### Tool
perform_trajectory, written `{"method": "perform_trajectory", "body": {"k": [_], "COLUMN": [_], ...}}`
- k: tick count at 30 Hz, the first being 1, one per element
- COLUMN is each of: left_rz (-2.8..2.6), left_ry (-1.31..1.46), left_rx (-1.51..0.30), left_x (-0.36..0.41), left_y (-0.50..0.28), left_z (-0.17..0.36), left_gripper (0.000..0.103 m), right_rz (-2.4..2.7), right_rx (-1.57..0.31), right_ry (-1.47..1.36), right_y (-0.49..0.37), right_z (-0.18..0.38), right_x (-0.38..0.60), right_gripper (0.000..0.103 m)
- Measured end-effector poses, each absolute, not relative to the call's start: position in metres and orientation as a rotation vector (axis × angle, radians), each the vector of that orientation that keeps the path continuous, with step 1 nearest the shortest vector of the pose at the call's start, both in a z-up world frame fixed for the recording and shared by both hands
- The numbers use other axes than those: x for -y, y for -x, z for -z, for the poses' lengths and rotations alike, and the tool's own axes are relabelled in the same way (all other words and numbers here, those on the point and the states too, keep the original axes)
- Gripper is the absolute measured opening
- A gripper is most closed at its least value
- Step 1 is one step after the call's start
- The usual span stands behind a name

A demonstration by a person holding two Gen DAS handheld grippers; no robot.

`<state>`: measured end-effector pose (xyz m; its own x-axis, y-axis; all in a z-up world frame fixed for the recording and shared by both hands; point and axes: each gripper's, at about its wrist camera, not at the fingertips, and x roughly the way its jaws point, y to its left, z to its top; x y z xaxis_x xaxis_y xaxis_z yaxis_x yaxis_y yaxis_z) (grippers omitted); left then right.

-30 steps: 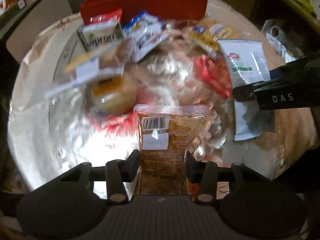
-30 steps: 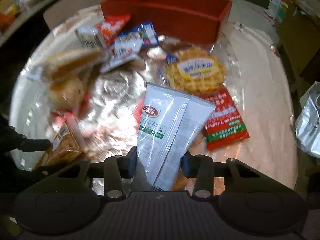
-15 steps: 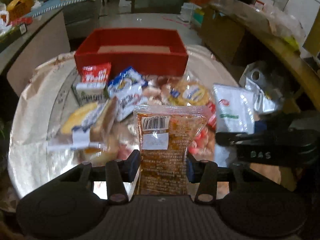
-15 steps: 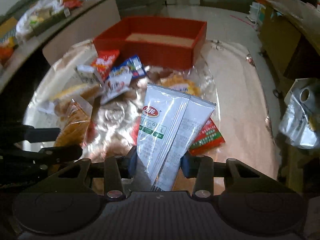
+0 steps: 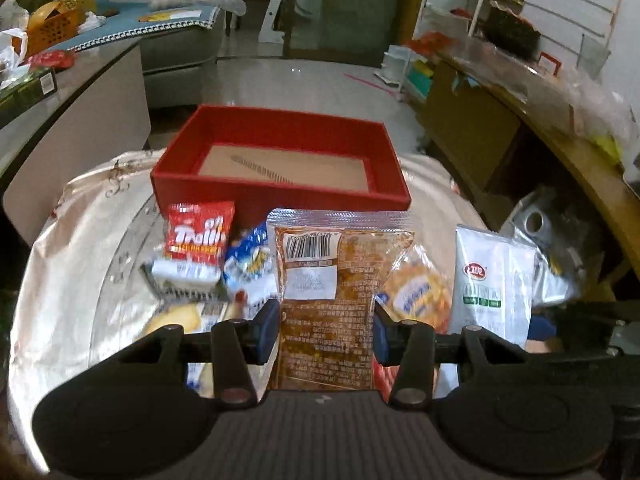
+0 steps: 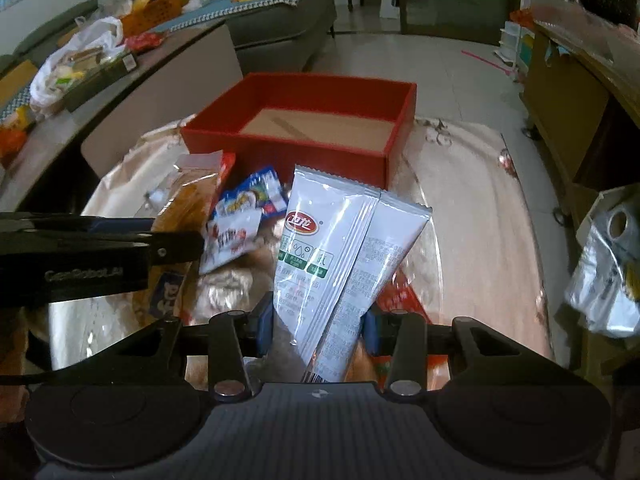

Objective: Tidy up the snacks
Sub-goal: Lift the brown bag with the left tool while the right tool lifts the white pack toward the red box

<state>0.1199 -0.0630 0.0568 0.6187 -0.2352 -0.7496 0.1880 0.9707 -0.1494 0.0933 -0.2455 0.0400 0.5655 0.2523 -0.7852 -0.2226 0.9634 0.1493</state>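
My left gripper is shut on a brown snack packet with a barcode label, held above the table. My right gripper is shut on a white snack packet with a red logo, also lifted; it shows at the right in the left wrist view. An empty red box stands at the far side of the table and also shows in the right wrist view. Loose snacks lie before it: a red Trolli bag, a blue-white packet, a waffle pack.
The round table has a shiny cover. The left gripper's body shows at the left of the right wrist view. A silver bag hangs off the right. A counter with bags stands left, a wooden counter right.
Both grippers have risen and tilted up with their packets, from looking down at the table to looking across it at the red box. The jaws stay shut on the packets.
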Motion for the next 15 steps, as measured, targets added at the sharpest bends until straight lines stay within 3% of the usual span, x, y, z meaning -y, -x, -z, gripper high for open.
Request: {"method": "perform_trajectory", "body": {"k": [15], "left_rz": [0.192], "left_ry": [0.089], "left_rx": [-0.834], "left_x": [0.060], "left_y": [-0.181], "left_z": [-0.059], "left_gripper": [0.040], "right_rz": [-0.251], "right_rx": [-0.871], "right_ry": [-0.056], "right_y": [-0.155], "right_z": [-0.057], "right_x": [0.250], "right_gripper": [0.051]}}
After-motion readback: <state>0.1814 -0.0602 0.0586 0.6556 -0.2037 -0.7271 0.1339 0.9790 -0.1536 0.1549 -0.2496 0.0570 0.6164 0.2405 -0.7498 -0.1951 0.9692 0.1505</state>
